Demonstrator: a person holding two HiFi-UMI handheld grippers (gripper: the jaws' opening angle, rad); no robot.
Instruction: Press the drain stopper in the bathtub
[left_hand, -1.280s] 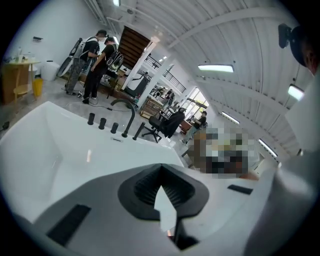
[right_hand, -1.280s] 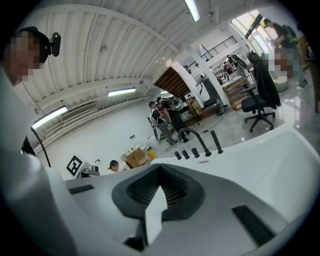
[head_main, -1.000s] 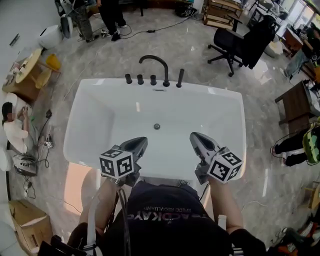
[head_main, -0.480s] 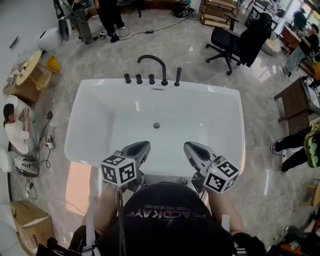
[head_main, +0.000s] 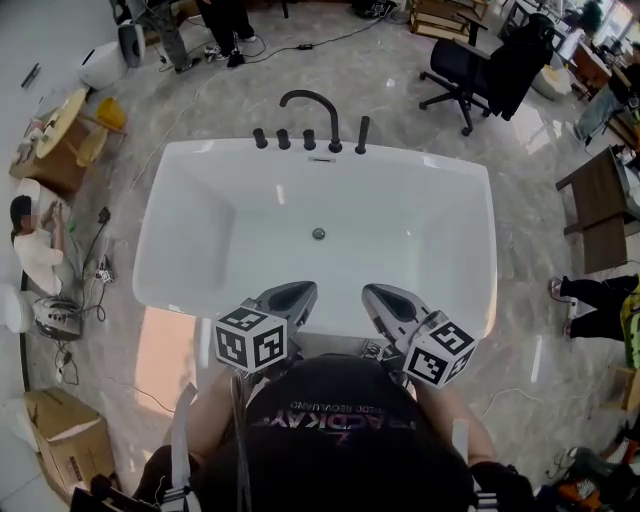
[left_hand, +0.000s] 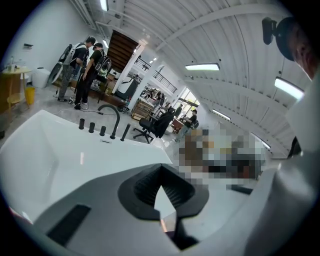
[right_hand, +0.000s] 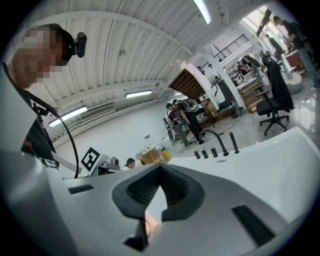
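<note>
My left gripper (head_main: 290, 296) is low in the frame, left of the middle. Its jaws are pressed together with nothing in them. The drain stopper (head_main: 318, 234) is a little dot in the middle of the frame, on the bathtub (head_main: 160, 240) floor, well apart from me. My right gripper (head_main: 385, 298), lower right of it, is pinched closed and empty too. The stopper is small and the tub looks slippery, so I could slide off it.
</note>
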